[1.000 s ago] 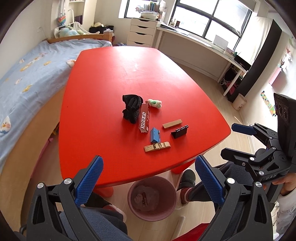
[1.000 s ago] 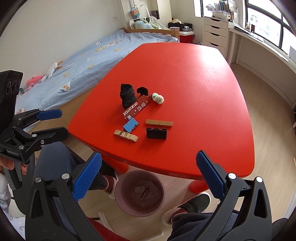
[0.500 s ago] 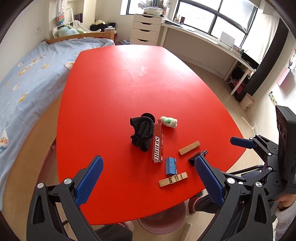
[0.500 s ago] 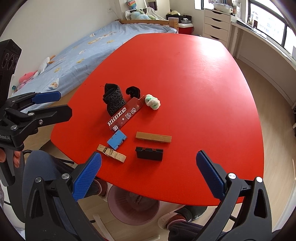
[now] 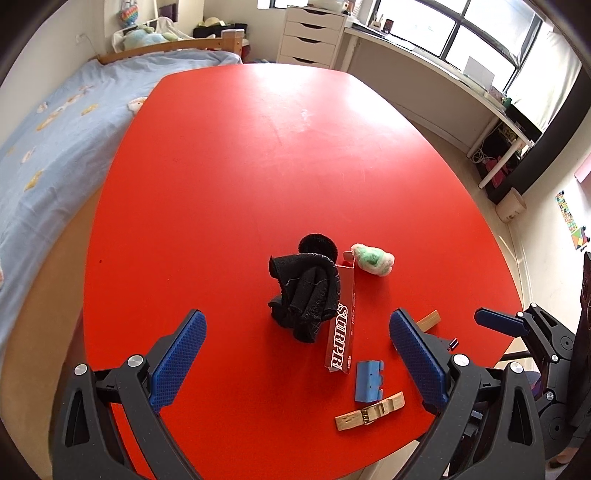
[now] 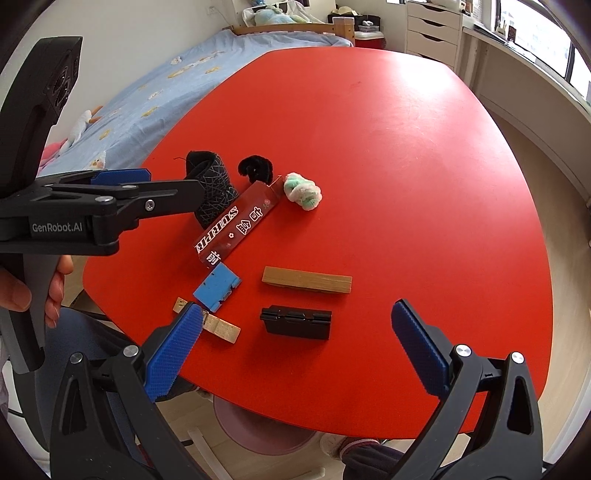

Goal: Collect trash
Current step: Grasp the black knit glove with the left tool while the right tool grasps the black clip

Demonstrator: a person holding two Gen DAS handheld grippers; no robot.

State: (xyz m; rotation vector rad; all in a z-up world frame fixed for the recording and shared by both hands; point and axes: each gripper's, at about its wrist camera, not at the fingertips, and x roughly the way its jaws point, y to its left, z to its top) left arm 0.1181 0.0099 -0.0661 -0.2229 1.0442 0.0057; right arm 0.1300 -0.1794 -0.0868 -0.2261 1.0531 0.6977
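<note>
Small items lie on the red table (image 5: 236, 155): a black sock (image 5: 306, 295), a black pom-pom (image 5: 317, 245), a green-white wad (image 5: 373, 258), a red box (image 5: 343, 332), a blue piece (image 5: 369, 380), a wooden clip (image 5: 369, 410) and a wooden block (image 6: 306, 280). A black clip (image 6: 295, 322) lies near the front edge. My left gripper (image 5: 295, 354) is open, just short of the sock. My right gripper (image 6: 295, 354) is open, close above the black clip. The sock (image 6: 212, 184) and red box (image 6: 236, 225) also show in the right wrist view.
A pink bin (image 6: 258, 428) stands on the floor under the table's near edge. A bed (image 5: 44, 140) runs along the left side. White drawers (image 5: 314, 35) and a long desk (image 5: 443, 74) stand by the window.
Both grippers have moved forward and lower over the table, closer to the items. The bin has slipped out of the left view. Nothing was taken hold of.
</note>
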